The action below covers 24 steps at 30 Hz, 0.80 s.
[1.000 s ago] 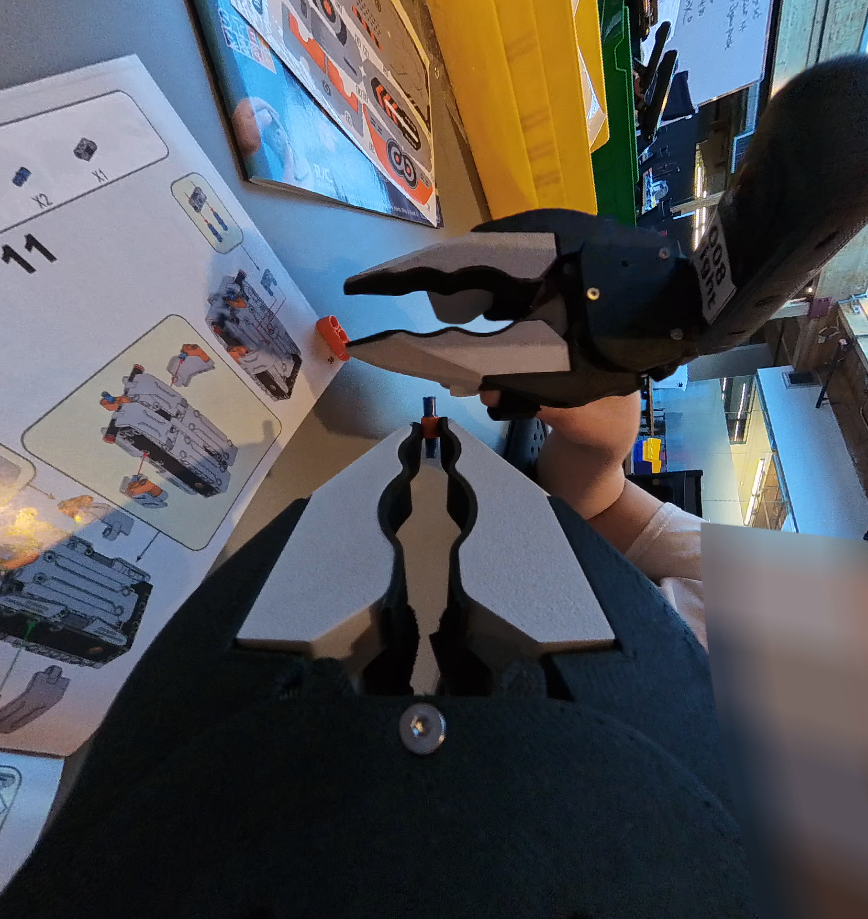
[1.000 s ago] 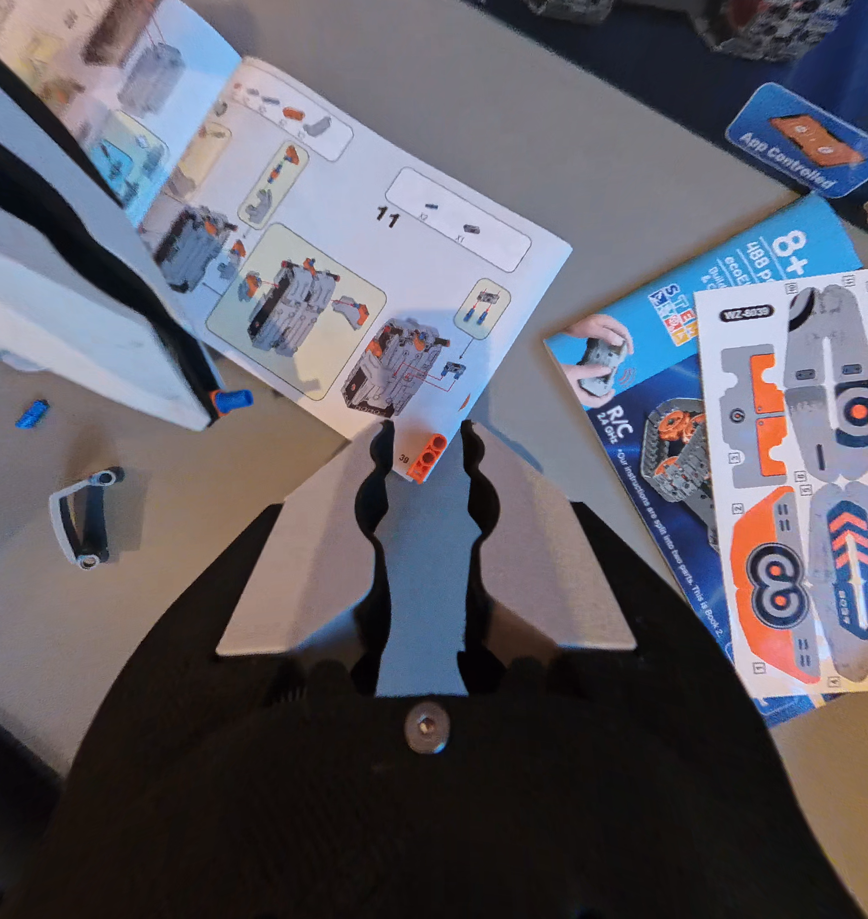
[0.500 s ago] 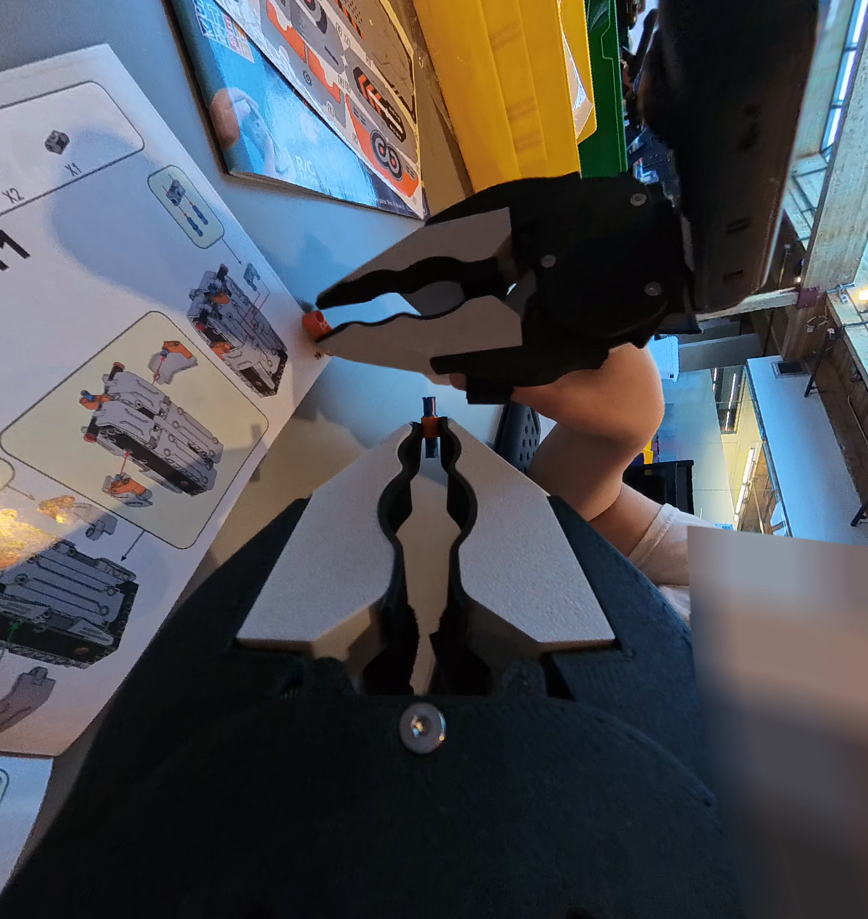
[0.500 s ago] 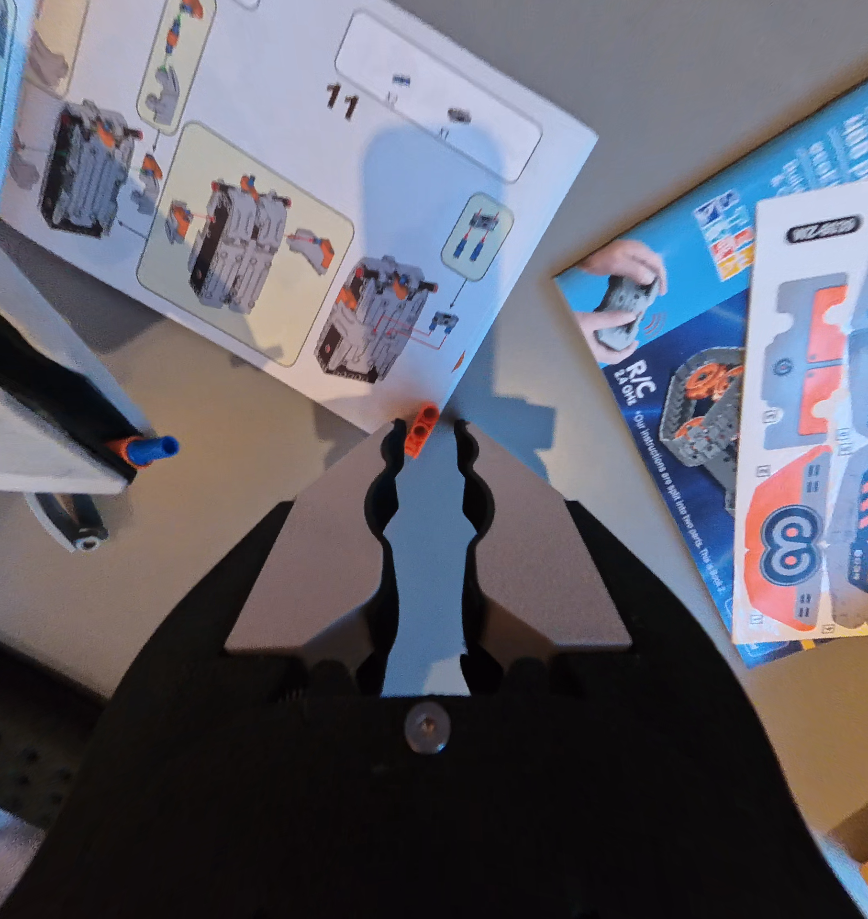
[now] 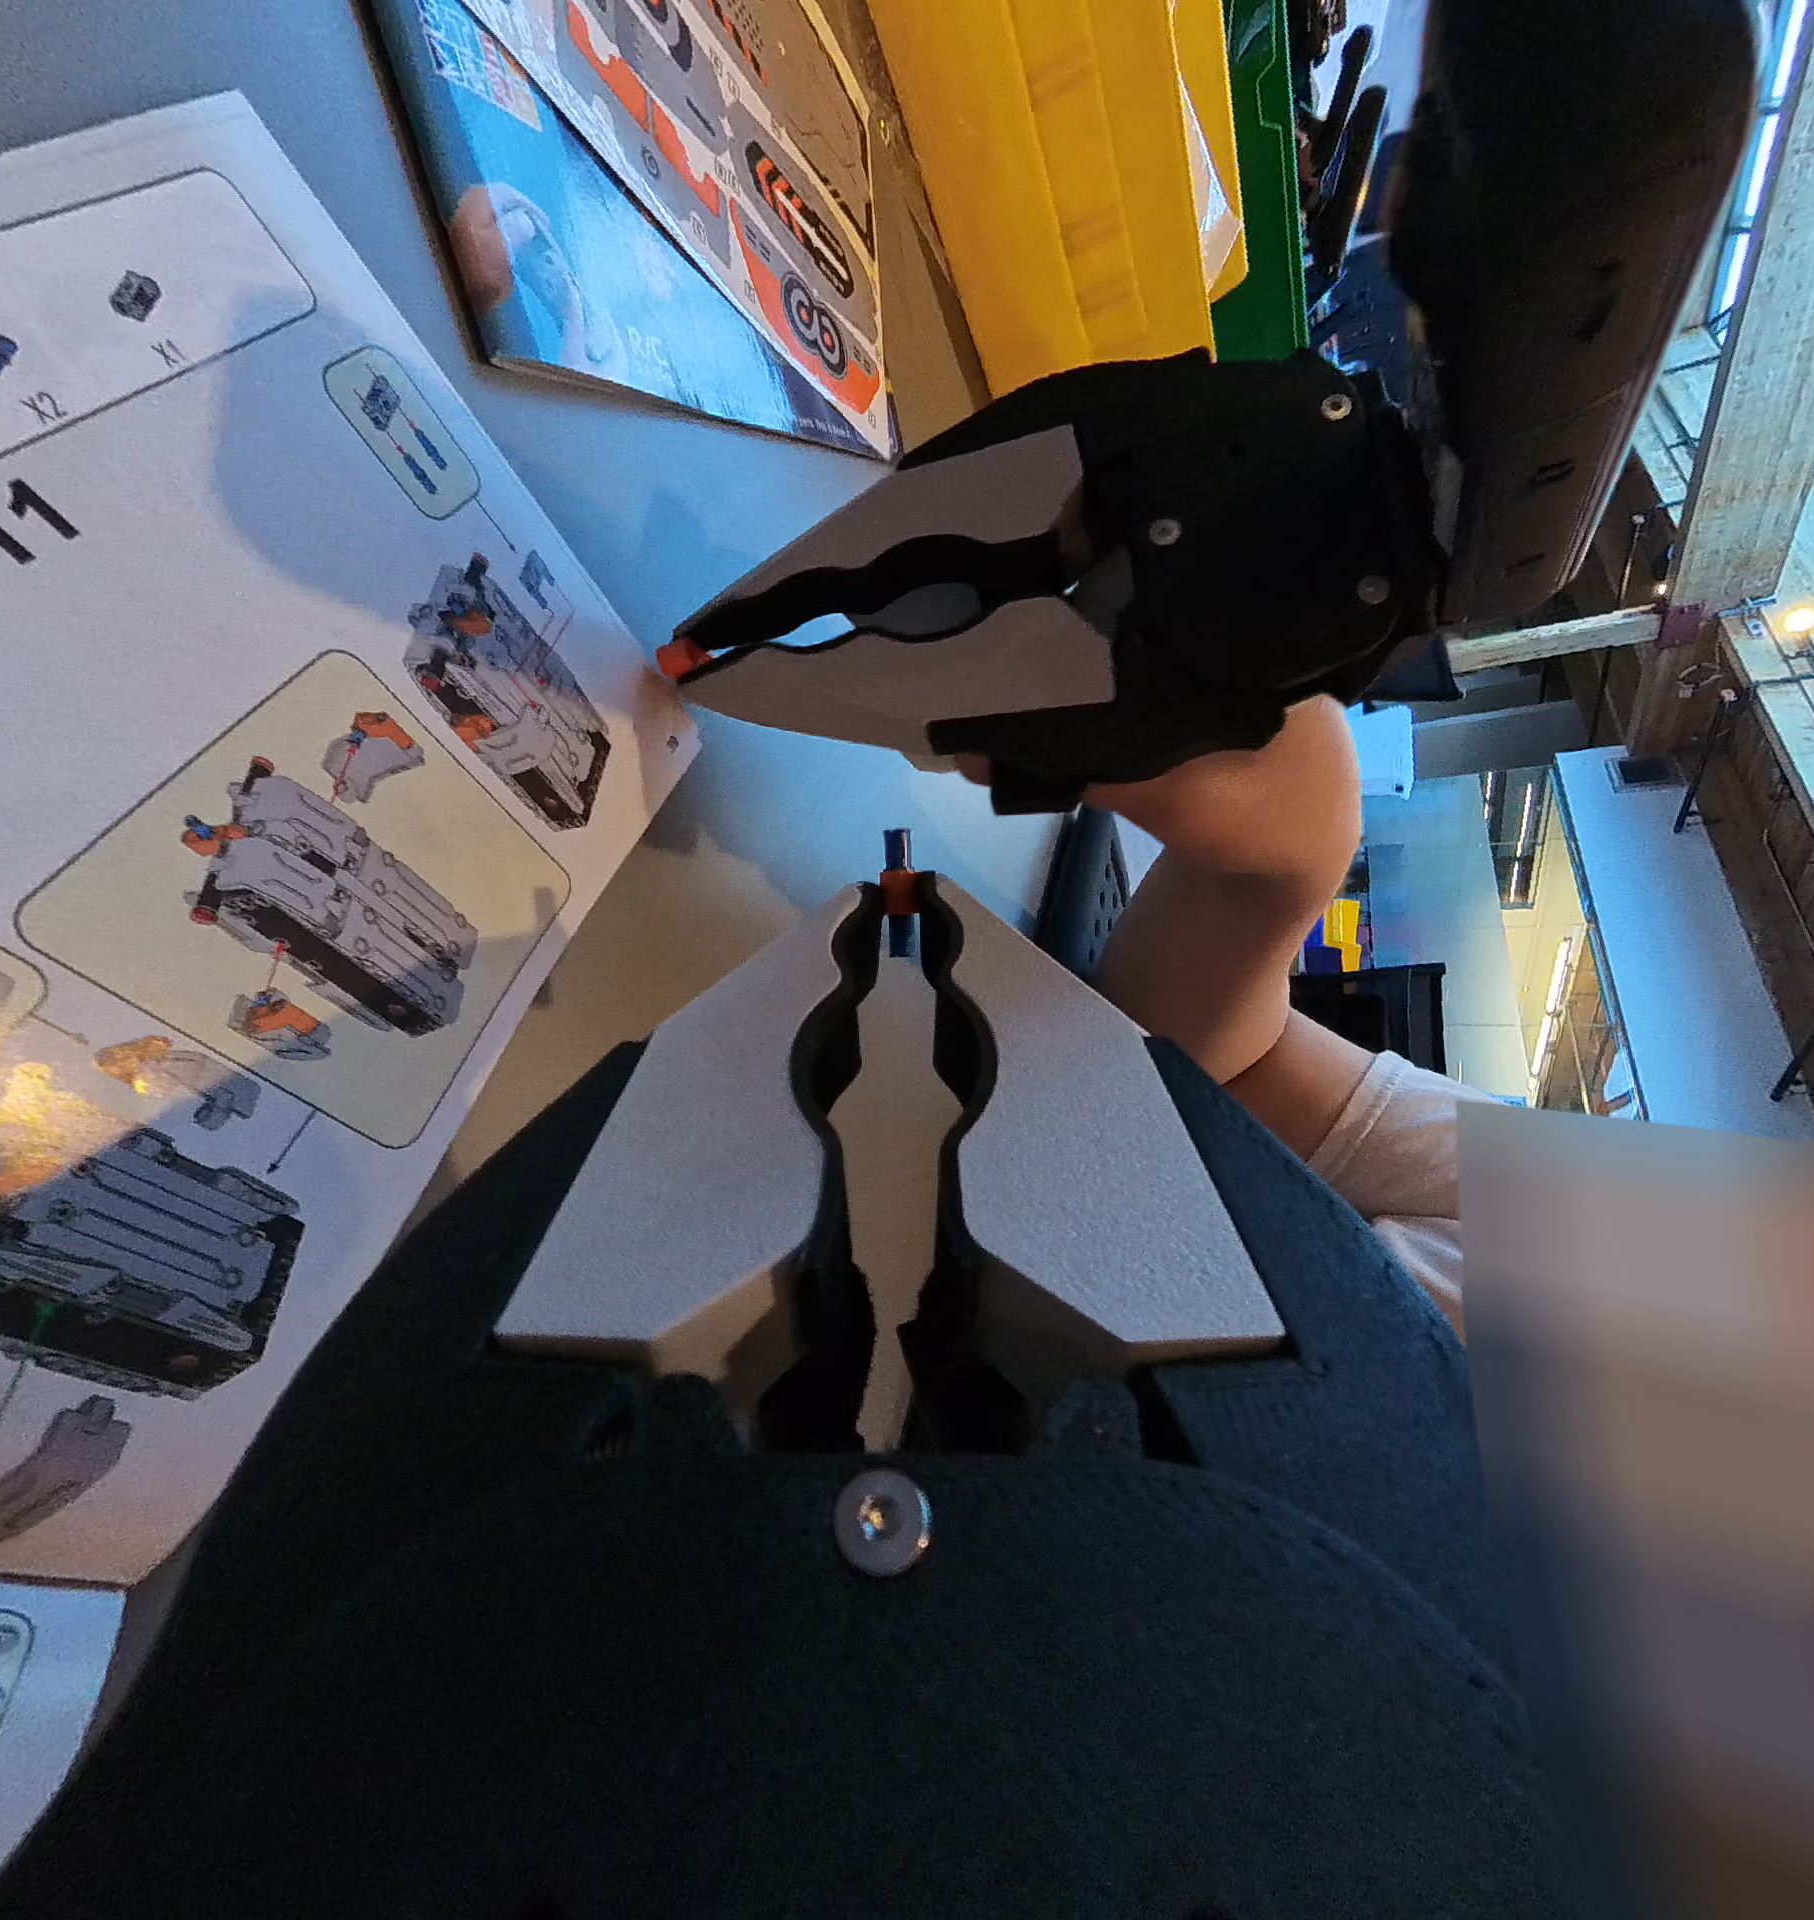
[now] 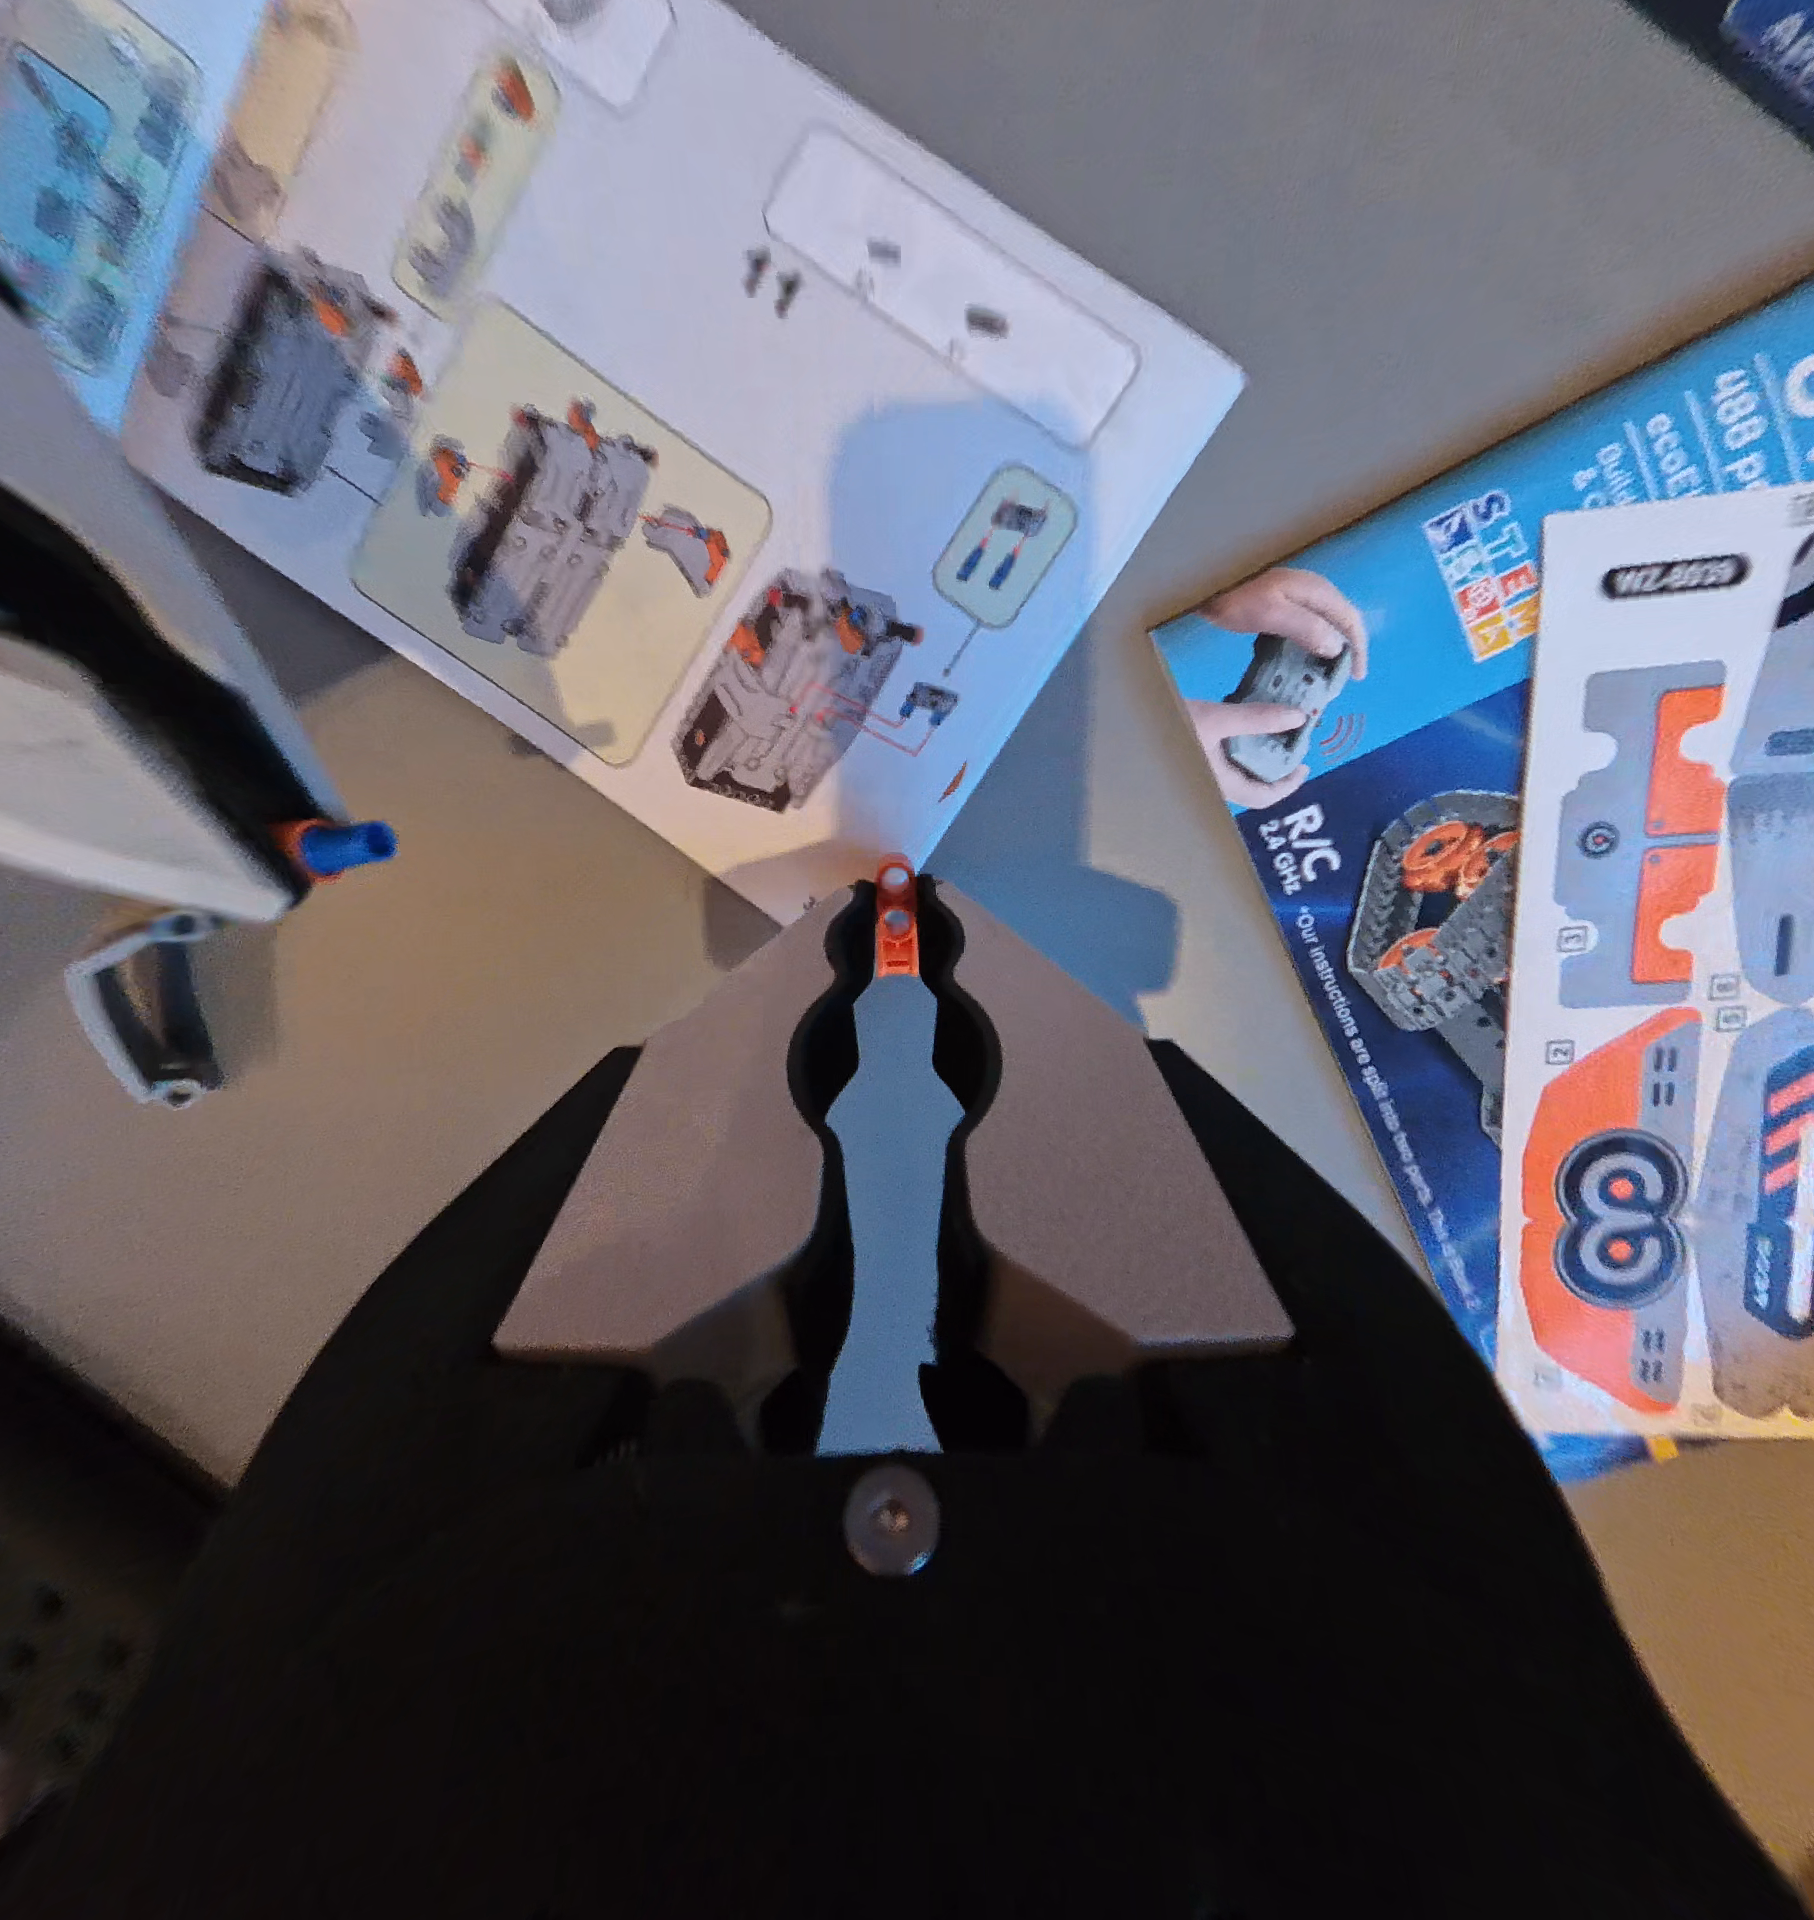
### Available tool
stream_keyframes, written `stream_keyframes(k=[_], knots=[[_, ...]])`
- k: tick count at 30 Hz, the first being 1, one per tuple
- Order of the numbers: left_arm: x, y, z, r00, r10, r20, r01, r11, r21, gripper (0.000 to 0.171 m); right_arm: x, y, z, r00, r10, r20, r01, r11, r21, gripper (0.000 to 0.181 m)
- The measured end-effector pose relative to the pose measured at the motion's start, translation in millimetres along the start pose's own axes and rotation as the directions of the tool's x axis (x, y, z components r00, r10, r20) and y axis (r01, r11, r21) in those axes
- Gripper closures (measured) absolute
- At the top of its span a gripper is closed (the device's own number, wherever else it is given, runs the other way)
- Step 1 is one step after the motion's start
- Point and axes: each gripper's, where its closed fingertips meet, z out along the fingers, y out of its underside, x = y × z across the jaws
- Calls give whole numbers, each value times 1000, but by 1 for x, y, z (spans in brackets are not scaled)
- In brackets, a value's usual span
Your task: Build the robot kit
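Note:
My left gripper point(image 5: 895, 896) is shut on a small orange piece with a blue pin point(image 5: 897, 878) through it, held above the table edge. It also shows at the left of the right wrist view, the blue pin point(image 6: 347, 844) sticking out of its tips. My right gripper point(image 6: 895, 902) is shut on a small orange two-hole connector point(image 6: 894, 920) at the corner of the open instruction booklet point(image 6: 674, 416). In the left wrist view the right gripper point(image 5: 690, 660) pinches the orange connector point(image 5: 676, 657) at the booklet point(image 5: 207, 675) corner.
A blue box lid with a sticker sheet point(image 6: 1661, 935) lies to the right. A grey and black curved part point(image 6: 144, 1018) lies on the table at the left. Yellow and green bins point(image 5: 1090, 177) stand beyond the box. A person's arm point(image 5: 1225, 883) holds the right gripper. The tips of one gripper are about 9 cm away from the tips of the other.
My right gripper has come down over the orange connector at the booklet corner and closed on it. My left gripper has stayed shut on its piece, nearly still.

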Motion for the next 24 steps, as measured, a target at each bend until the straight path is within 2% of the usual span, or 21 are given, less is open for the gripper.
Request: stream_keyframes(k=[2, 5, 7, 9, 13, 17, 20, 24], knots=[[2, -1, 1, 1000, 10, -14, -10, 1000, 5, 166, -14, -17, -18, 985, -13, 174, -18, 984, 176, 175], [14, -4, 2, 996, 47, -77, -46, 999, 14, 166, -46, -35, -67, 857, -154, 492, -98, 888, 450, 175], [25, -4, 3, 989, 76, -127, -75, 997, 11, 166, -51, -34, -94, 756, -214, 619, -209, 817, 538, 175], [36, -1, 4, 977, 110, -181, -112, 994, -1, 166, -55, -22, -105, 665, -256, 701, -257, 803, 537, 175], [60, 10, 9, 941, 135, -310, -158, 986, -49, 166, -61, -7, -113, 538, -312, 783, -310, 791, 528, 175], [80, 20, 14, 909, 113, -400, -163, 982, -92, 167, -68, -7, -123, 428, -343, 836, -368, 779, 508, 175], [85, 23, 16, 904, 108, -414, -166, 980, -106, 167, -76, -3, -126, 384, -382, 841, -343, 786, 514, 175], [87, 24, 15, 903, 97, -418, -158, 981, -115, 167, -79, 0, -129, 384, -433, 816, -304, 775, 554, 175]])
